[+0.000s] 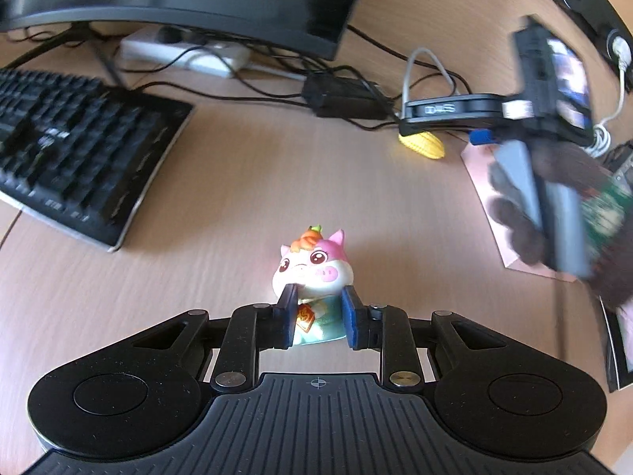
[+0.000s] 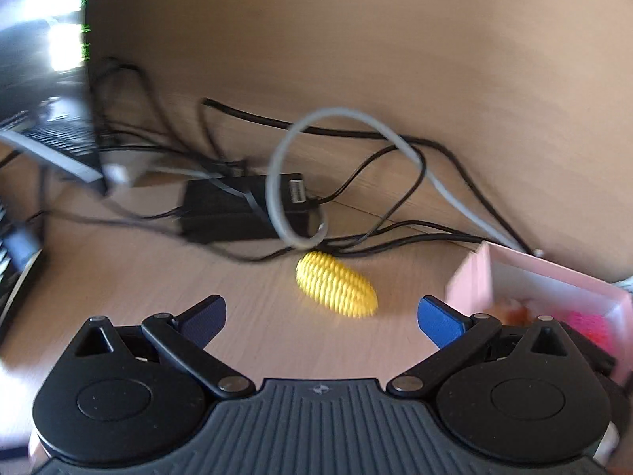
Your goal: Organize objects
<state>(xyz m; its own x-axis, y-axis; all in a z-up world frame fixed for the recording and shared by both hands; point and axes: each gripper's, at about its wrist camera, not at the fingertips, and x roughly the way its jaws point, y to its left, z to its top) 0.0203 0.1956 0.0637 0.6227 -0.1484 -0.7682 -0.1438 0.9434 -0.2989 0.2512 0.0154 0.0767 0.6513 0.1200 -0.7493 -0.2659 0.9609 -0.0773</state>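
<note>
Now the left gripper [image 1: 319, 318] is clenching a pink-eared pig figurine [image 1: 312, 277] by its body, carrying it above the wooden desk [image 1: 237, 182] near the black keyboard [image 1: 75, 150]. Meanwhile the right gripper [image 2: 320, 316] is hanging released, fingers spread wide, with a yellow toy corn [image 2: 336, 285] lying on the desk just ahead of them, beside the pink box [image 2: 550, 289].
</note>
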